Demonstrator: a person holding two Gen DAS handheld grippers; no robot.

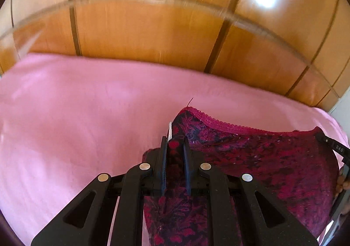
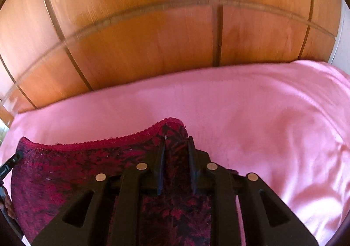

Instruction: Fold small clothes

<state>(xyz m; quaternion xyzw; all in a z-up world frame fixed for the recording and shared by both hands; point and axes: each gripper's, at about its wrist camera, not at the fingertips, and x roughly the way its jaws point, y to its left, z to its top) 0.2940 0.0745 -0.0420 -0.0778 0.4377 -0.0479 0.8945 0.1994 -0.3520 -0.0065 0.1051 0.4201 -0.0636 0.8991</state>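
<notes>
A small dark red and black patterned garment [image 1: 251,158] with a crimson lace waistband [image 1: 221,124] is held stretched between my two grippers above a pink sheet [image 1: 76,110]. My left gripper [image 1: 175,143] is shut on its left corner, where a white label [image 1: 169,131] sticks up. My right gripper [image 2: 176,143] is shut on the garment's [image 2: 87,163] right corner, below its lace edge [image 2: 140,133]. The other gripper shows at each view's edge: the right one in the left wrist view [image 1: 338,149], the left one in the right wrist view [image 2: 8,165].
The pink sheet [image 2: 273,119] covers a bed-like surface. Behind it stands a wooden panelled wardrobe [image 1: 153,27], also in the right wrist view [image 2: 153,38]. Both views are motion-blurred.
</notes>
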